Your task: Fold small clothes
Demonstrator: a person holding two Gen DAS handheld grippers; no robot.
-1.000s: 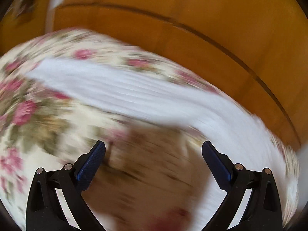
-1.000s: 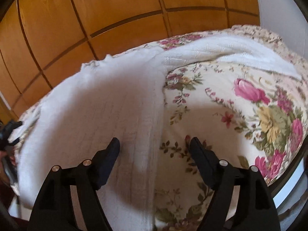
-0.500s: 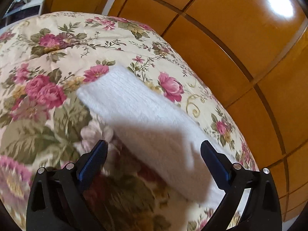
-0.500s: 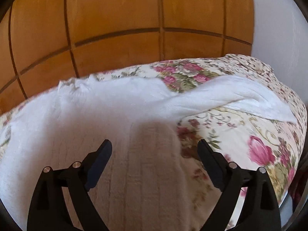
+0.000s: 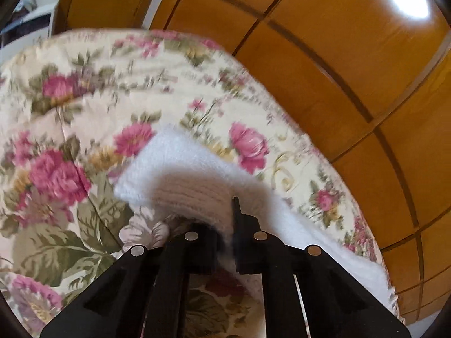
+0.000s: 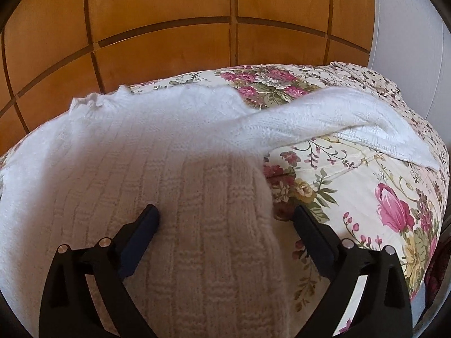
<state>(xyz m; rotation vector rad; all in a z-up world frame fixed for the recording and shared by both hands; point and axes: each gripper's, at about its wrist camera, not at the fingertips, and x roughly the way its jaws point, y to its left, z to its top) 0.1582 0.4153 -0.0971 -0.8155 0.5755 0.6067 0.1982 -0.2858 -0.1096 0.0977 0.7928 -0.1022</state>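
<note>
A white knitted sweater (image 6: 146, 152) lies spread on a floral bedspread (image 6: 366, 197). Its right sleeve (image 6: 324, 118) stretches out to the right. In the left wrist view the other sleeve (image 5: 180, 169) lies across the bedspread (image 5: 70, 140), and my left gripper (image 5: 225, 225) is shut on the sleeve's edge near the cuff. My right gripper (image 6: 225, 219) is open and low over the sweater's body, its left finger over the knit and its right finger over the bedspread beside the sweater's side edge.
Wooden panelled wardrobe doors (image 6: 225, 14) stand right behind the bed. They also show in the left wrist view (image 5: 352, 84). A white wall (image 6: 408, 28) is at the right. The bed's edge drops off at the lower right.
My left gripper has moved onto the sleeve end and closed on it. My right gripper has moved forward and lower over the sweater's body and stays open.
</note>
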